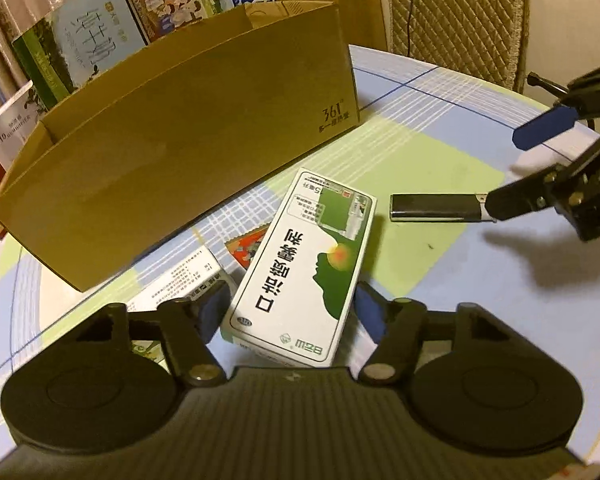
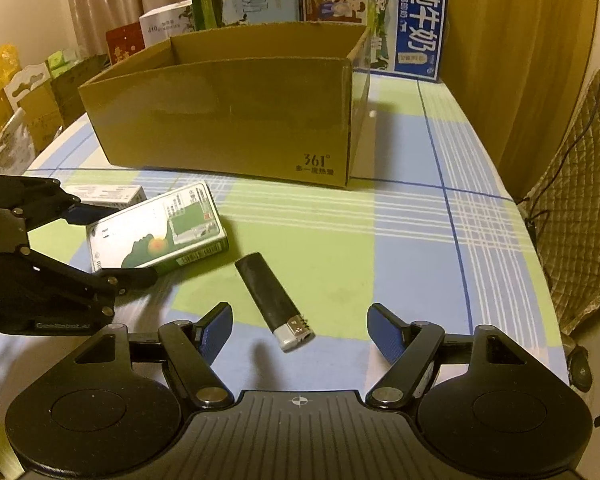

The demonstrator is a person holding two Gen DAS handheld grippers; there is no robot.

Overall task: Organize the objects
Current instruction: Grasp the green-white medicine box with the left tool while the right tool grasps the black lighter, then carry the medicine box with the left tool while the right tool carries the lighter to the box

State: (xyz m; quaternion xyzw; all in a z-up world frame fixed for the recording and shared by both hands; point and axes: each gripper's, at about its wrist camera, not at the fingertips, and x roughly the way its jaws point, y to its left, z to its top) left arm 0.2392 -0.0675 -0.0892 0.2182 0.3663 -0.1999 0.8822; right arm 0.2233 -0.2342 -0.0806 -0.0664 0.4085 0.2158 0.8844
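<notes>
Dim, warm yellowish indoor light in both views. Strong fisheye bending: the cardboard box [image 1: 180,128] bows outward, corners vignette to black. Soft shadows fall on the checked tablecloth [image 2: 412,240] beside the lighter [image 2: 272,300] and near the right gripper [image 1: 512,168]. Mild overall softness; faint glare on the medicine box [image 2: 156,232].

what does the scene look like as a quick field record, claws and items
left claw: closed on the green-and-white medicine box, box tilted
right claw: open, pads either side of the black lighter, not touching
lighter: flat on the checked tablecloth
cardboard box: open-topped, behind the items
other: second small white box beside the medicine box
</notes>
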